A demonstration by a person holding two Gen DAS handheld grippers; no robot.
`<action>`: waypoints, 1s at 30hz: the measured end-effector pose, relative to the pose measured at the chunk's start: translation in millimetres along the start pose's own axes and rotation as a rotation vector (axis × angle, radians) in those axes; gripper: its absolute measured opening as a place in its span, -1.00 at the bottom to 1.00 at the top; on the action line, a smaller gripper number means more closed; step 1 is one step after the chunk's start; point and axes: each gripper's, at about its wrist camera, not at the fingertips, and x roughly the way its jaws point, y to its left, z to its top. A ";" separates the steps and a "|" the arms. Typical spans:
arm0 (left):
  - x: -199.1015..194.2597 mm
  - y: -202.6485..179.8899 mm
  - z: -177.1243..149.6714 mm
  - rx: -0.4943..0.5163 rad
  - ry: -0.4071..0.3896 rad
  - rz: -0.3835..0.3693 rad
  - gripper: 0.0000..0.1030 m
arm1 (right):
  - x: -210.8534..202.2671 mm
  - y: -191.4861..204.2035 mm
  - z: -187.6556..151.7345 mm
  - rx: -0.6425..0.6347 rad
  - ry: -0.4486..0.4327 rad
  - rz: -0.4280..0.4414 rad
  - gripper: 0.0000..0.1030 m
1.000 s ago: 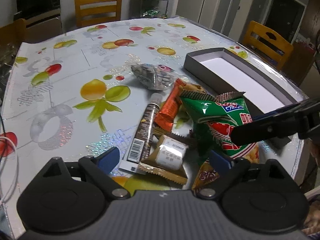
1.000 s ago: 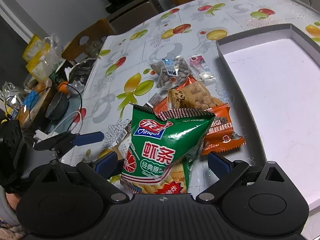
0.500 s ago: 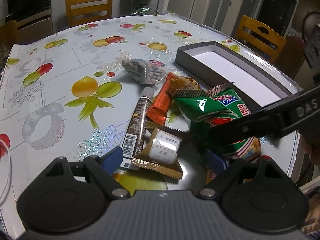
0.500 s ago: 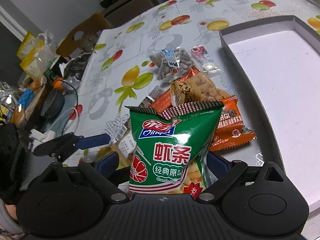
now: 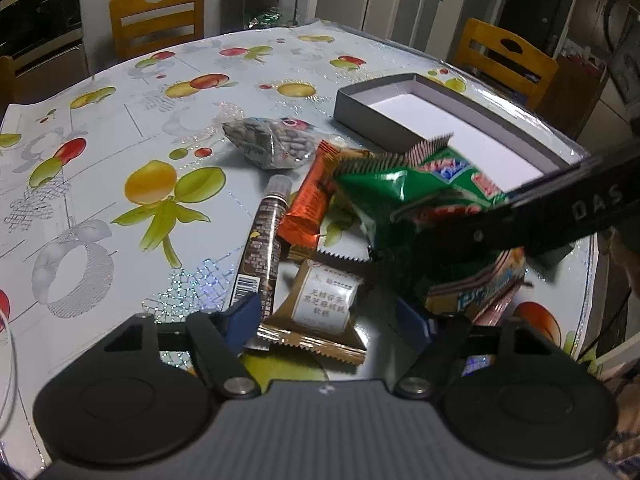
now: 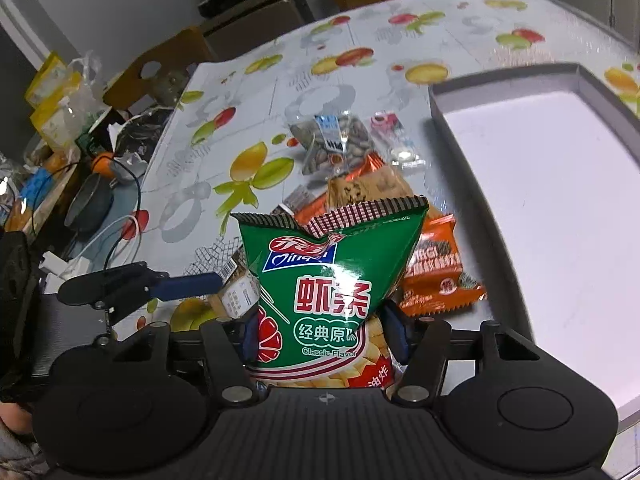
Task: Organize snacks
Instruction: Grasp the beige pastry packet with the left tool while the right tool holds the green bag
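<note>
While our right gripper (image 6: 325,338) pinches the lower part of the green shrimp-stick bag (image 6: 328,280) between its blue pads, the bag stands upright above the snack pile, its serrated top edge pointing away from us. From the left wrist view we see the same bag (image 5: 404,196) raised over the table, with the right gripper's black arm crossing in front of it.

Our left gripper (image 5: 332,320) hangs low over the near edge of the pile with its fingers spread wide and nothing between them. Just ahead of it lies a brown wrapped cake with a white label (image 5: 320,312), and beside that a dark tube-shaped packet (image 5: 264,248) stretches away from us. An orange packet (image 5: 308,204) lies next to the tube, and a clear bag of seeds (image 5: 268,144) sits farther back on the fruit-patterned tablecloth (image 5: 120,140).

We see the grey tray (image 6: 508,96) with its white floor to the right of the pile; another orange packet (image 6: 436,272) lies near its wall.
</note>
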 end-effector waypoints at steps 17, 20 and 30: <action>13.6 -16.0 6.0 0.168 0.050 0.026 0.01 | -14.4 -2.5 5.0 -0.008 -0.041 -0.017 0.15; 16.3 -15.3 3.7 0.156 0.058 0.020 -0.02 | -17.2 -5.5 6.3 -0.001 -0.049 -0.014 0.15; 11.5 -17.6 0.3 0.103 0.045 -0.005 -0.30 | -25.0 -10.6 10.7 0.005 -0.069 -0.003 0.15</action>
